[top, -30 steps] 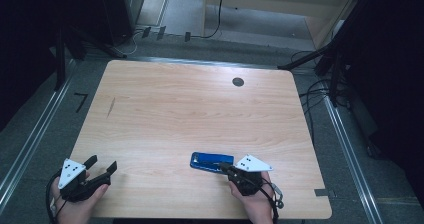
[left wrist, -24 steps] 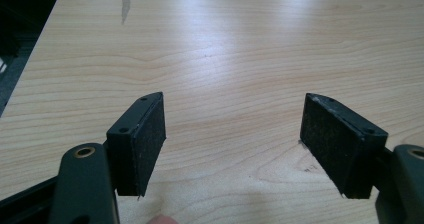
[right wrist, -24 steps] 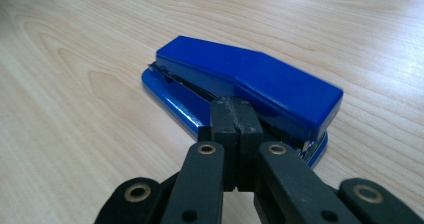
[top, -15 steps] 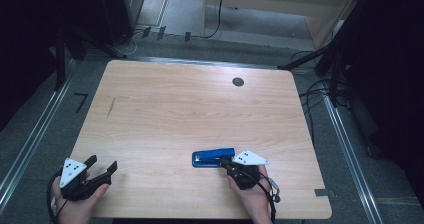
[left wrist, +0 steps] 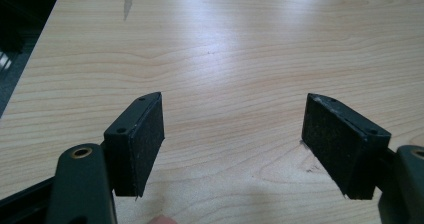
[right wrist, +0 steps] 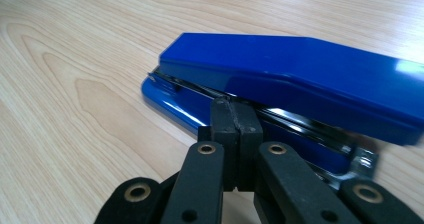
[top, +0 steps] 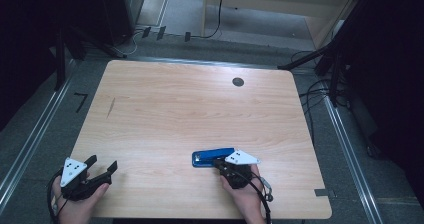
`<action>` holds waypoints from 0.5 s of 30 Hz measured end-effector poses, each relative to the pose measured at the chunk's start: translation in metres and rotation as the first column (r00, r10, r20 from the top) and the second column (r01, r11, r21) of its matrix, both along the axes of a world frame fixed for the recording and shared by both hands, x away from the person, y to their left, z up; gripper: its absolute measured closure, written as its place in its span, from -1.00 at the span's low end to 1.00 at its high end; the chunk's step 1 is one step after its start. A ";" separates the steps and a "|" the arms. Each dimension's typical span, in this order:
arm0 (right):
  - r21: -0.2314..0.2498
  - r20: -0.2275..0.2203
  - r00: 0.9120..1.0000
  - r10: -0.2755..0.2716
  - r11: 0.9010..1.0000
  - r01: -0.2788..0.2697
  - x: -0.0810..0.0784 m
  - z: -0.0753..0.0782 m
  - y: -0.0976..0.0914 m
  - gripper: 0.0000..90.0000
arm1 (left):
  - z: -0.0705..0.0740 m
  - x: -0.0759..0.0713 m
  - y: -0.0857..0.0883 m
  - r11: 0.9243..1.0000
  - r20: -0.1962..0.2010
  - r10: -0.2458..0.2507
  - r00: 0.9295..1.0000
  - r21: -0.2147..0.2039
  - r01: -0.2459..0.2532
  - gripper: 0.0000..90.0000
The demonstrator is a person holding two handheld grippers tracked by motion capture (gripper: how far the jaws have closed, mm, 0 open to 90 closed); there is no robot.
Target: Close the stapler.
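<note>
Near the front edge of the wooden table (top: pixel 165 109), right of centre: blue stapler (top: pixel 212 157), lying flat, long side roughly parallel to that edge. Right gripper (top: pixel 220 163) just beside it, jaws pressed fully together with nothing between them, tips at the stapler's near side, against or just short of the seam between top arm and base; contact hard to judge. Closed jaws suggest a push or a press on the stapler, not a pick-up. Left gripper (top: pixel 102 165) well apart at the near left corner, jaws spread wide, empty, over bare wood. No paper anywhere on the table. Judged early: stapler reached, not gripped or lifted.
</note>
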State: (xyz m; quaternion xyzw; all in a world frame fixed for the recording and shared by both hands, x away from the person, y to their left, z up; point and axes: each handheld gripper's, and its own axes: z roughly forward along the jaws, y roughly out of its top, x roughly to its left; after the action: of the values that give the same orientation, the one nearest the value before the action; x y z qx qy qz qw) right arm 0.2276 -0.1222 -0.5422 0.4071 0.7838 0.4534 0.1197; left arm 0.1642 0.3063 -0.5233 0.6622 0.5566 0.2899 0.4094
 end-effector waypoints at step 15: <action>0.017 0.000 0.999 -0.043 0.999 0.043 0.003 -0.001 0.010 1.00 | 0.000 0.001 -0.001 1.000 -0.004 0.010 1.000 0.006 -0.010 -0.43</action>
State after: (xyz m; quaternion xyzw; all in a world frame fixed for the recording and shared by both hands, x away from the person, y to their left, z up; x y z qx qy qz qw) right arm 0.2303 -0.1118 -0.5433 0.4251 0.7709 0.4573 0.1260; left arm 0.1653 0.3056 -0.5233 0.6611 0.5599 0.2924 0.4050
